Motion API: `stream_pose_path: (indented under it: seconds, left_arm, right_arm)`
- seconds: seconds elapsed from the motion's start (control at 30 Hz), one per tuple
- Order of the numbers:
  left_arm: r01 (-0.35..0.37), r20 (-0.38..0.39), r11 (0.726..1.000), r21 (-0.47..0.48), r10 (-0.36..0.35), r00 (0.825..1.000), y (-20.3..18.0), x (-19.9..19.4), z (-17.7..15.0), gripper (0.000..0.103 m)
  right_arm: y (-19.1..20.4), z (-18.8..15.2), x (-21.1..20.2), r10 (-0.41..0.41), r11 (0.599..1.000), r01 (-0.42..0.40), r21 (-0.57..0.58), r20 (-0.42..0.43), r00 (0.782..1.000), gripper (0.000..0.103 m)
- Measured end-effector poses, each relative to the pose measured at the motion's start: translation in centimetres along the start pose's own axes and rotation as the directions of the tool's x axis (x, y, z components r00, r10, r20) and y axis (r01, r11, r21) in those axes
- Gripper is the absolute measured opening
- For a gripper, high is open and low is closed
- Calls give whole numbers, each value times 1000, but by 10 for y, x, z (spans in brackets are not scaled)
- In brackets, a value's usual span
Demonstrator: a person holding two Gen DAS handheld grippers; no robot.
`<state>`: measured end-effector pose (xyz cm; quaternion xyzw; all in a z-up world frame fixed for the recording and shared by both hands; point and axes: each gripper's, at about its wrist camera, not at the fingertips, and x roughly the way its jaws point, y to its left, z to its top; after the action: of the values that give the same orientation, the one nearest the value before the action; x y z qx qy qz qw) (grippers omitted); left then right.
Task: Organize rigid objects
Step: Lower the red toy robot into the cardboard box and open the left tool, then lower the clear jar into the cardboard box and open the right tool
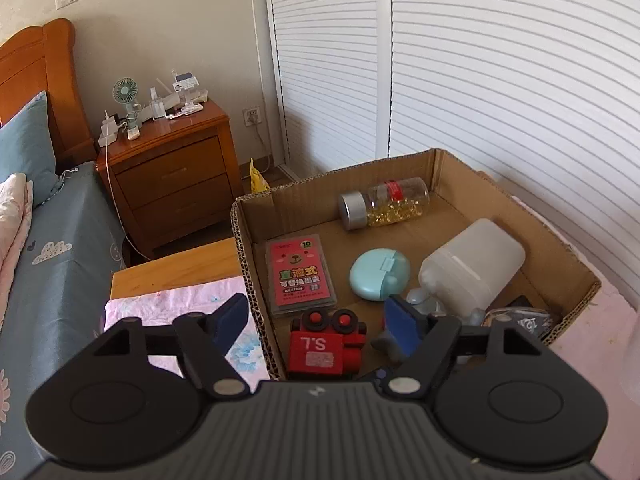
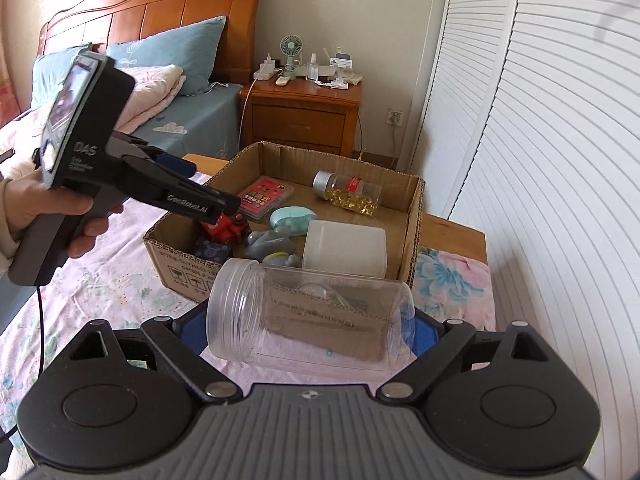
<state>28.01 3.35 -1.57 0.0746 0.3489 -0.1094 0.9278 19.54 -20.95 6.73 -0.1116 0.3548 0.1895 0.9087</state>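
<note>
Left gripper [image 1: 318, 322] is angled down over the near-left corner of the cardboard box [image 1: 256, 216], jaws spread pretty wide w/ nothing between them. A red toy robot [image 1: 326, 346] sits in the box right below that gap, not touched. In the right wrist view a hand [image 2: 44, 208] is wrapped around that gripper's handle.

Right gripper [image 2: 310, 330] also points down, a bit back from the box's near wall, jaws wide apart and clamped on a clear plastic jar [image 2: 310, 320], which lies sideways w/ its open mouth to the left, off the bedding.

Other stuff in the box: pink card pack [image 1: 300, 274] lying flat, teal round case [image 1: 378, 274], white plastic tub [image 1: 472, 266] on its side, capsule bottle [image 1: 382, 202] w/ silver cap at the far wall, grey figure [image 2: 272, 242] near the robot. The jar partly blocks the right cam's look at the box's front.

Box sits on a pink floral cloth [image 2: 120, 272] over a wooden tabletop [image 2: 452, 228]. Bedroom: wooden bed [image 2: 168, 4], blue pillows, nightstand [image 1: 172, 168] w/ small fan, white louvred closet doors [image 1: 500, 80] on the right.
</note>
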Motion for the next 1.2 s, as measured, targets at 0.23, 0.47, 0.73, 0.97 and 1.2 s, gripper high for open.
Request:
stream_pose_path:
  seconds: [0.23,0.47,0.73,0.97,1.2]
  left_arm:
    - [55,21,997,-47,-54,998,2,-31,-12,99]
    - [93,20,995,-37,-92,996,0,-67,-36,102]
    - [84,12,996,34,-85,996,-11,-83,-56,102]
    - [133,30,990,46,-134,991,-20,-88,-68,102]
    - [121,50,991,60,-124,991,-22,-90,-71,102]
  right_arm:
    - [-3,22,17,-4,1000,4,-19,2,1000,95]
    - [-11,50,46,-24,1000,24,9,-14,1000,95]
    - [-15,78,88,-44,999,45,24,-47,998,95]
    - [-22,97,131,-82,996,84,20,-98,992,95]
    - [-37,105,165,-81,993,94,75,-154,985,95]
